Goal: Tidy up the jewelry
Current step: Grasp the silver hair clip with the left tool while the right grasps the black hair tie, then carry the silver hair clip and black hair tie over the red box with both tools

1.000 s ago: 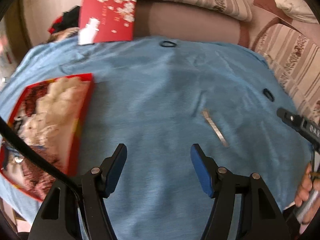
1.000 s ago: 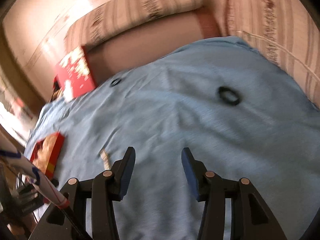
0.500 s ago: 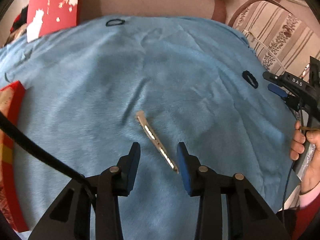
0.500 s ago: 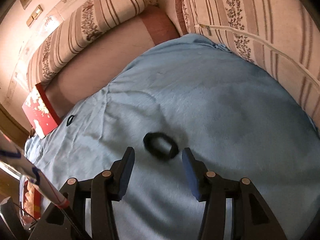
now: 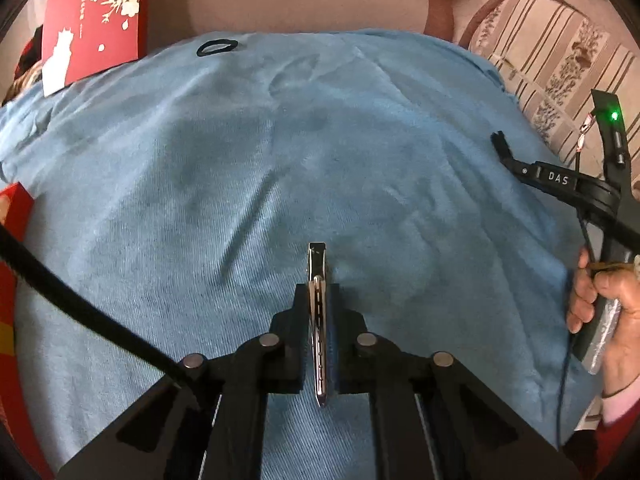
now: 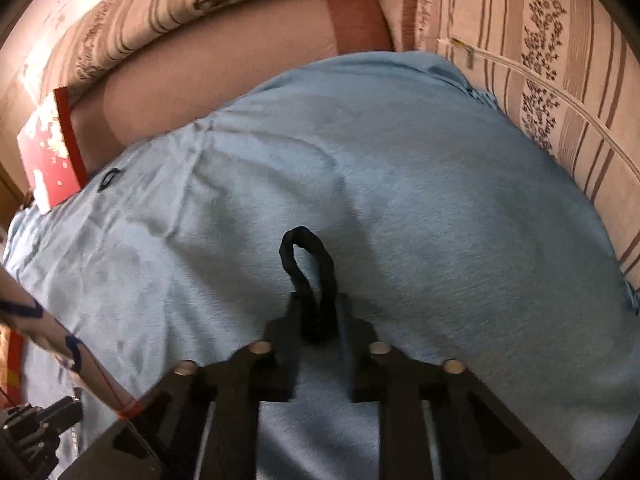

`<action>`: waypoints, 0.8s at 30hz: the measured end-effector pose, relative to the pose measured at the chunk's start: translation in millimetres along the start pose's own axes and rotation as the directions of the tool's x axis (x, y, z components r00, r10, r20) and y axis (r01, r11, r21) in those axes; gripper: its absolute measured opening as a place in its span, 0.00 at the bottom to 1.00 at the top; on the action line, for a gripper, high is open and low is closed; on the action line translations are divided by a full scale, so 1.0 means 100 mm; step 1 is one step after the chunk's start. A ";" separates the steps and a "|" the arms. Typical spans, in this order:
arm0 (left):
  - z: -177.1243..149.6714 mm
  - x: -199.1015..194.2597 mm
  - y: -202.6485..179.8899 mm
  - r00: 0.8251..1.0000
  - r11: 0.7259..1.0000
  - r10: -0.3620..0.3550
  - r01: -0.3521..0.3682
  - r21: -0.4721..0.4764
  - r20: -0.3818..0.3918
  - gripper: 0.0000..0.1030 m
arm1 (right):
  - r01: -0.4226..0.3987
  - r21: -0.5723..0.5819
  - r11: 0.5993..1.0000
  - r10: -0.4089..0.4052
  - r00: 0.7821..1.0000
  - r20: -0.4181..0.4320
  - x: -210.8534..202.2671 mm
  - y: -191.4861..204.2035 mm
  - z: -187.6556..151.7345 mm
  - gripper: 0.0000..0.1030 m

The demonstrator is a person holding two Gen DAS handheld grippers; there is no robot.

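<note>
My left gripper (image 5: 318, 292) is shut on a silver hair clip (image 5: 317, 264) that points straight ahead over the blue blanket (image 5: 280, 152). My right gripper (image 6: 316, 300) is shut on a black hair tie (image 6: 307, 256), whose loop sticks up between the fingers. A second black hair tie (image 5: 217, 47) lies at the blanket's far edge; it also shows in the right wrist view (image 6: 108, 179). The right gripper also shows at the right edge of the left wrist view (image 5: 500, 140).
A red box lid with white flowers (image 5: 94, 20) leans on the sofa back at the far left. A red box edge (image 5: 12, 216) lies at the left. Striped cushions (image 6: 560, 80) border the blanket on the right.
Both grippers closed: the left one on the silver hair clip, the right one on the black hair tie, which now stands pinched into a narrow loop.
</note>
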State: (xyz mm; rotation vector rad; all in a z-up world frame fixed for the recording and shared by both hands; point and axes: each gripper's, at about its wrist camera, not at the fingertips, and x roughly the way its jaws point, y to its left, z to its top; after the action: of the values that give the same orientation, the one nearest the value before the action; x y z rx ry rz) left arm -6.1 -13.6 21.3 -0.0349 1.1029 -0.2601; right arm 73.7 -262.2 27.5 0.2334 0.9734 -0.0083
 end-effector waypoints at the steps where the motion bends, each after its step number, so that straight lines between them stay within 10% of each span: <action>1: 0.00 -0.03 0.01 1.000 1.000 -0.006 0.006 -0.004 0.003 0.07 | 0.003 0.000 1.000 -0.003 1.000 0.015 -0.06 0.01 0.00 0.12; 14: -0.22 -0.89 0.38 0.991 0.998 -0.037 0.043 -0.048 0.127 0.07 | -0.311 0.081 0.947 0.303 0.948 0.096 -0.63 0.28 -0.09 0.12; 24: -0.53 -1.53 0.98 0.975 0.993 0.024 0.002 -0.119 0.221 0.08 | -0.358 0.020 0.933 0.356 0.931 0.077 -0.79 0.78 -0.31 0.12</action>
State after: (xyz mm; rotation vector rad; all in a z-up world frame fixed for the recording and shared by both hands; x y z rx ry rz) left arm -98.9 121.0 116.1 -0.1599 0.8940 -0.1756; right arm 12.5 -187.6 91.1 0.4369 0.8482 0.2993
